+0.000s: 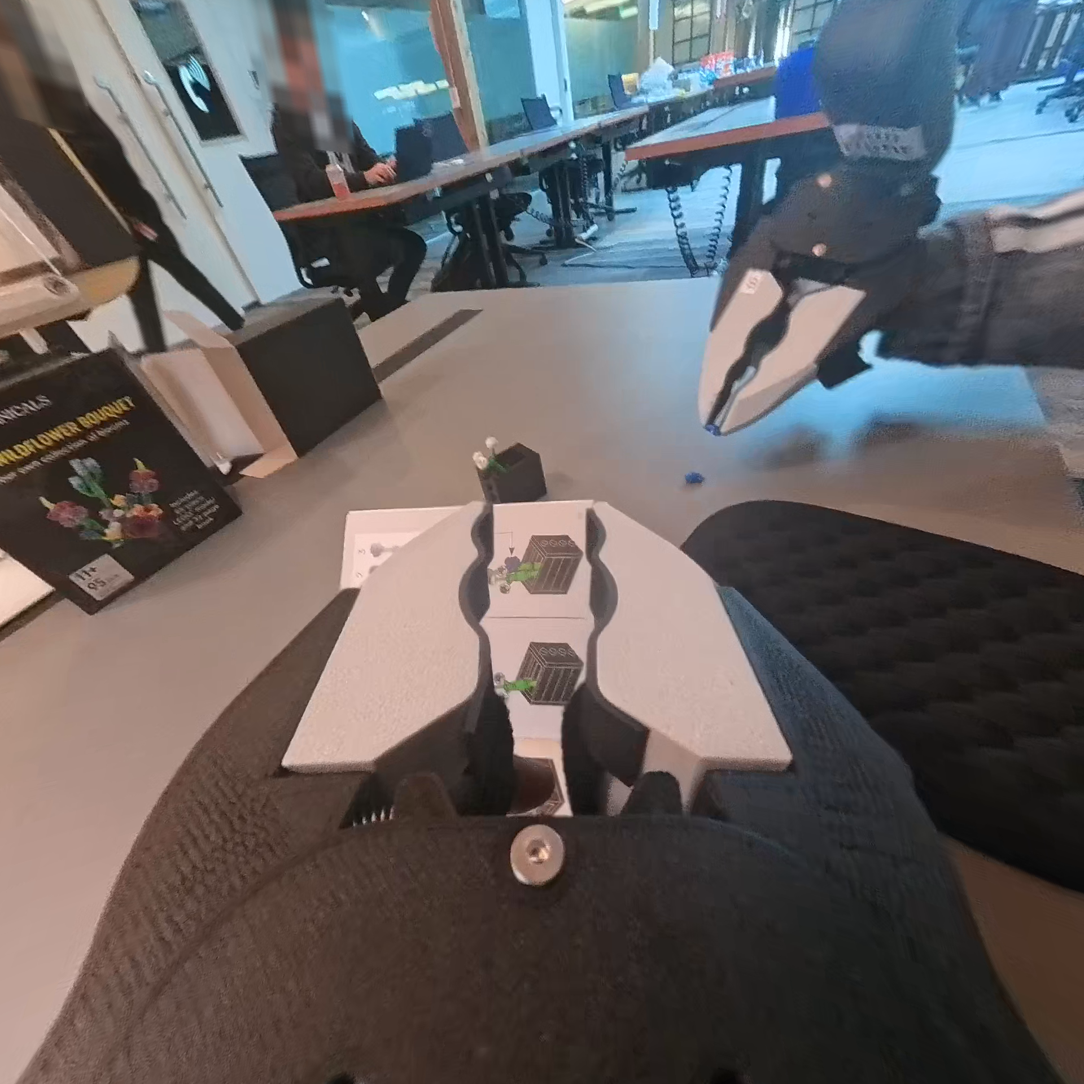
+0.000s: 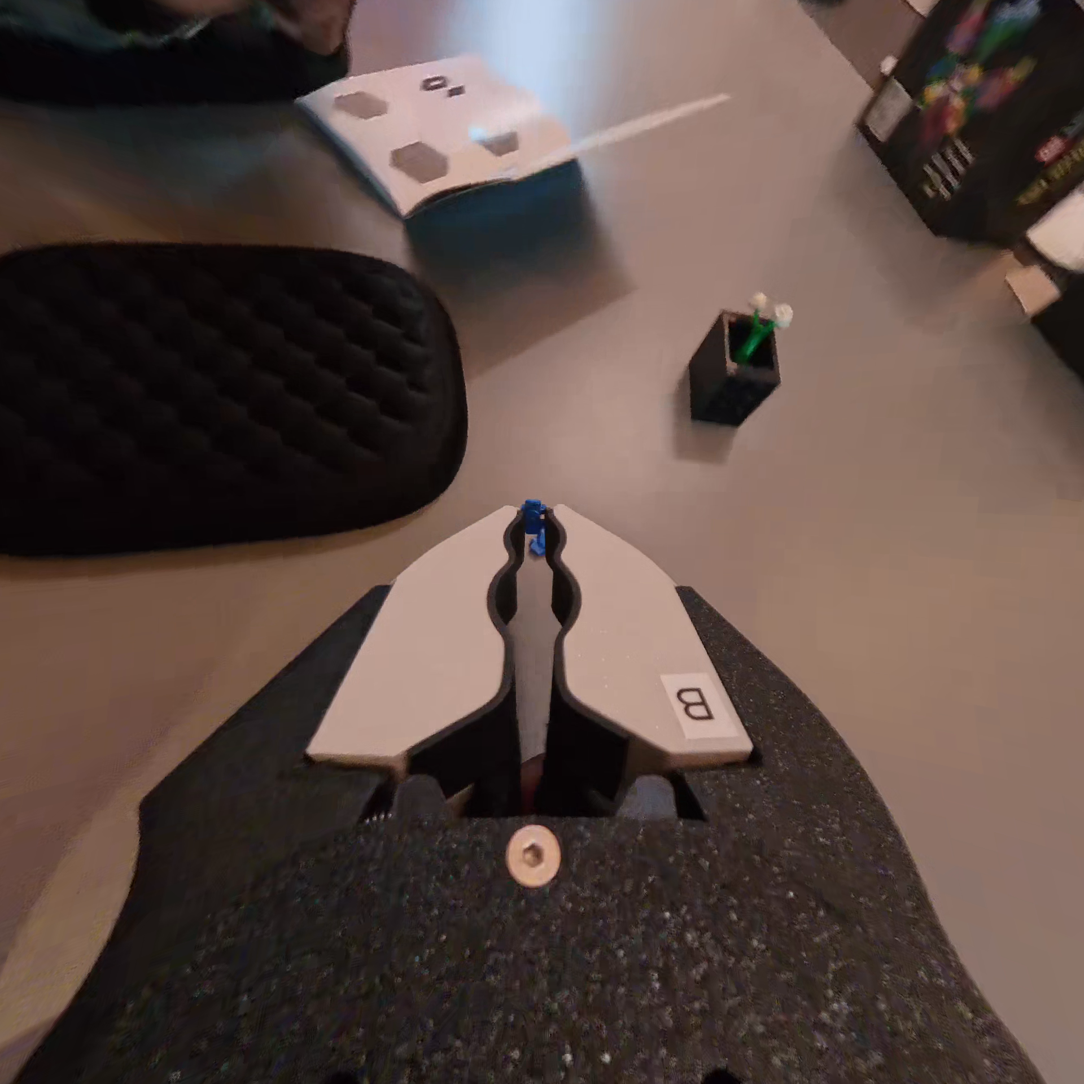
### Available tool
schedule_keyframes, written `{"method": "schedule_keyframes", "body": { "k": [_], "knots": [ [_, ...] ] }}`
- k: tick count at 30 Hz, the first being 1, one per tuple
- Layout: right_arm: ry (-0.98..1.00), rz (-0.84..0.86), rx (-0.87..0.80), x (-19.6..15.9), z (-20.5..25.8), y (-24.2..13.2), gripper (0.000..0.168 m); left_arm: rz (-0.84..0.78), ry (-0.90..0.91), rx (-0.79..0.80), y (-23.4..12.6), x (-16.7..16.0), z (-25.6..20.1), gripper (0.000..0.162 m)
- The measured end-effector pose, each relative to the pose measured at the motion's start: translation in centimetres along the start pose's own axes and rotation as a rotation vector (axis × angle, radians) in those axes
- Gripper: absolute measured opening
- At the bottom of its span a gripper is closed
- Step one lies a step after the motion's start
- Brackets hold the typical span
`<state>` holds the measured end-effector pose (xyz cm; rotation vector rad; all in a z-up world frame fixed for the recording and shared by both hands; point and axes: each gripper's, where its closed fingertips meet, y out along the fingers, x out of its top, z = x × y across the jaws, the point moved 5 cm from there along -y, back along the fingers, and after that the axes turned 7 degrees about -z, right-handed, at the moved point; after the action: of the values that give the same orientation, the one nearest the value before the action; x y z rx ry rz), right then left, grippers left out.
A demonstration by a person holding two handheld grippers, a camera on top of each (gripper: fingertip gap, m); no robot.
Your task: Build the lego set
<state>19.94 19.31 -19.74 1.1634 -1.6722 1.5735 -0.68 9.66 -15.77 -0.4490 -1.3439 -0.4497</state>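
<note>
My right gripper [image 2: 534, 516] is shut on a small blue lego piece [image 2: 532, 516] at its fingertips, held above the grey table; it also shows in the left wrist view [image 1: 717, 427] at the upper right. A second blue piece [image 1: 693, 478] lies on the table below it. A small black holder [image 2: 733, 375] stands on the table with a green stem and white flower buds [image 2: 762, 322] in it; it shows in the left wrist view [image 1: 516, 472] too. My left gripper [image 1: 537, 516] is open and empty, hovering over the open instruction booklet [image 1: 537, 586].
A black quilted pad [image 2: 205, 399] lies left of the right gripper, and at the right in the left wrist view [image 1: 909, 645]. The black lego box [image 1: 100, 493] stands at the left beside an open dark carton [image 1: 305, 375]. A person sits at a far desk. Across from one pair of fingers to the other is roughly 15 cm.
</note>
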Motion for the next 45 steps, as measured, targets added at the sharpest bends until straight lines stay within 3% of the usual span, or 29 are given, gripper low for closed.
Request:
{"method": "schedule_keyframes", "body": {
  "k": [4,7,9,10,12,18,20,25,31,45],
  "knots": [
    [-0.100,0.076,0.079,0.4,-1.3,0.5,0.006,0.091,-0.018,-0.056,0.3,-0.6,-0.5,0.033],
    [-0.091,0.026,0.104,1.1,-1.3,0.7,0.006,0.199,0.002,-0.064,0.3,-1.6,-0.4,0.032],
    [-0.079,-0.009,0.097,1.3,-1.2,0.9,0.006,0.298,-0.001,-0.040,0.4,-2.6,0.1,0.045],
    [-0.074,-0.023,0.089,1.4,-1.2,1.0,0.006,0.332,-0.011,-0.020,0.4,-2.8,0.6,0.043],
    [-0.060,-0.053,0.077,1.4,-1.2,1.0,0.006,0.346,-0.056,-0.024,0.5,-2.8,1.5,0.023],
    [-0.031,-0.103,0.041,1.8,-1.6,0.6,0.006,0.651,-0.180,-0.155,1.7,-7.4,2.8,0.018],
    [-0.030,-0.106,0.033,1.8,-1.8,0.4,0.006,0.597,-0.237,-0.157,2.0,-7.5,3.0,0.016],
    [-0.029,-0.079,0.056,1.3,-1.8,0.4,0.006,0.581,-0.175,-0.177,1.9,-7.6,2.7,0.017],
    [0.006,-0.132,0.109,1.1,-1.5,1.4,0.006,0.561,-0.218,-0.384,1.3,-7.5,1.9,0.015],
    [0.063,-0.221,0.109,0.1,-1.7,1.9,0.006,0.557,-0.207,-0.387,1.2,-7.6,1.9,0.012]
  ]
}}
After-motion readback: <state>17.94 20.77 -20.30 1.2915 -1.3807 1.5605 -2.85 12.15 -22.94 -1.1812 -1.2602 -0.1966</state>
